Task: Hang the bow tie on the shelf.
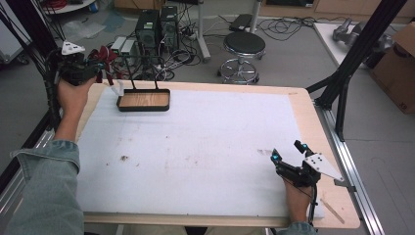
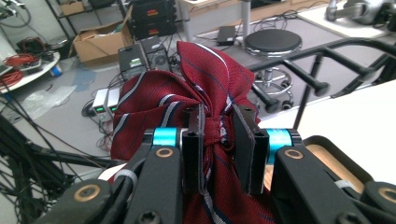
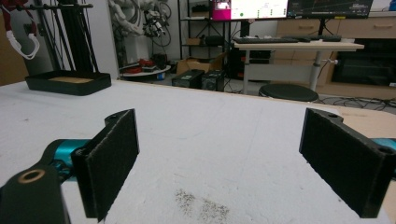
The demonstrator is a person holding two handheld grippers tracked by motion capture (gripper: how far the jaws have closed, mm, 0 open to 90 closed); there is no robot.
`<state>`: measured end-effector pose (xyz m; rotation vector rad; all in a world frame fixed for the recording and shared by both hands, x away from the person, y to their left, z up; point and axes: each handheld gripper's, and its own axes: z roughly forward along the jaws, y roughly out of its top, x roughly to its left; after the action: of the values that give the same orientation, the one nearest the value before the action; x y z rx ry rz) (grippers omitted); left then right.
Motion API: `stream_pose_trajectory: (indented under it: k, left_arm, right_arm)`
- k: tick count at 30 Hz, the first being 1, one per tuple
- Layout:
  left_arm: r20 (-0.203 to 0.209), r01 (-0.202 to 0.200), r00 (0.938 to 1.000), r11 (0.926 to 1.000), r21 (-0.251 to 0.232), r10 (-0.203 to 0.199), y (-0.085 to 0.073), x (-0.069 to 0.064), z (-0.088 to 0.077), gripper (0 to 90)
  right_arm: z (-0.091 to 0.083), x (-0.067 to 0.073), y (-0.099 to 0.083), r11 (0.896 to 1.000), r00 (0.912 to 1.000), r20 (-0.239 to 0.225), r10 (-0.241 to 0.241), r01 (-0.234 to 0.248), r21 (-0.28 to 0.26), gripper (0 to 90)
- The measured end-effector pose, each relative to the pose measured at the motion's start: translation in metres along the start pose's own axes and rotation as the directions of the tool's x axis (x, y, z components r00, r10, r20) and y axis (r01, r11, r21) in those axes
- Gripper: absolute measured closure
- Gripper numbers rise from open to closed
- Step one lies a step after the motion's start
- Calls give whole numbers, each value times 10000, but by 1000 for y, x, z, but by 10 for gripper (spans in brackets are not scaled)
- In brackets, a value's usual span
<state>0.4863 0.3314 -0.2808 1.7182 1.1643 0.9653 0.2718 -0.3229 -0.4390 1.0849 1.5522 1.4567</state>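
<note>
My left hand-held gripper (image 2: 218, 140) is clamped on a dark red striped necktie (image 2: 187, 93); its two black pads squeeze a bunched part of the cloth between them, and the rest of the fabric billows up and out above the jaws and hangs down below them. From the high view I hold this left hand-held gripper (image 1: 100, 66) up off the far left corner of the tabletop (image 1: 195, 147), out past its edge, with the necktie (image 1: 105, 56) dangling from it and a white bit showing at the lower end of the cloth. Just beside it, on the far left part of the white tabletop cover, stands a shallow black tray (image 1: 143, 100) with a wooden floor, nothing in it. In the left gripper view the tray (image 2: 336, 154) sits low on the right, behind the jaws.

My right hand-held gripper (image 1: 288, 152) rests near the right edge of the tabletop, well apart from the tie and the tray. Its jaws stand wide open with nothing between them; in the right gripper view (image 3: 219, 163) I see bare white cover and a small grey smudge (image 3: 201, 205) between the pads, and the tray (image 3: 67, 83) far off at the left
</note>
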Motion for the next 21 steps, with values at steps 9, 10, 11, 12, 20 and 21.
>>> stream_pose_trajectory:
  k: [9,10,11,12,20,21]
  left_arm:
    - [-477,77,9988,9990,429,-57,-5,5,13,743]
    - [-573,100,9983,9991,415,-77,-5,6,12,743]
    - [-568,165,9983,9992,373,-143,-5,7,12,743]
    - [-614,200,9980,9993,312,-180,-5,8,12,743]
    - [-973,266,9951,9967,773,-190,-10,13,21,743]
    - [-937,304,9953,9963,798,-229,-11,13,23,743]
  right_arm:
    - [0,0,0,10000,10000,-19,8,-8,56,111]
    - [0,0,0,10000,10000,-23,13,-13,54,111]
    - [0,0,0,10000,10000,-10,1,-1,57,111]
    - [0,0,0,10000,10000,-18,28,-28,74,111]
    - [0,0,0,10000,10000,-37,30,-30,80,111]
    - [0,0,0,10000,10000,-41,33,-33,81,111]
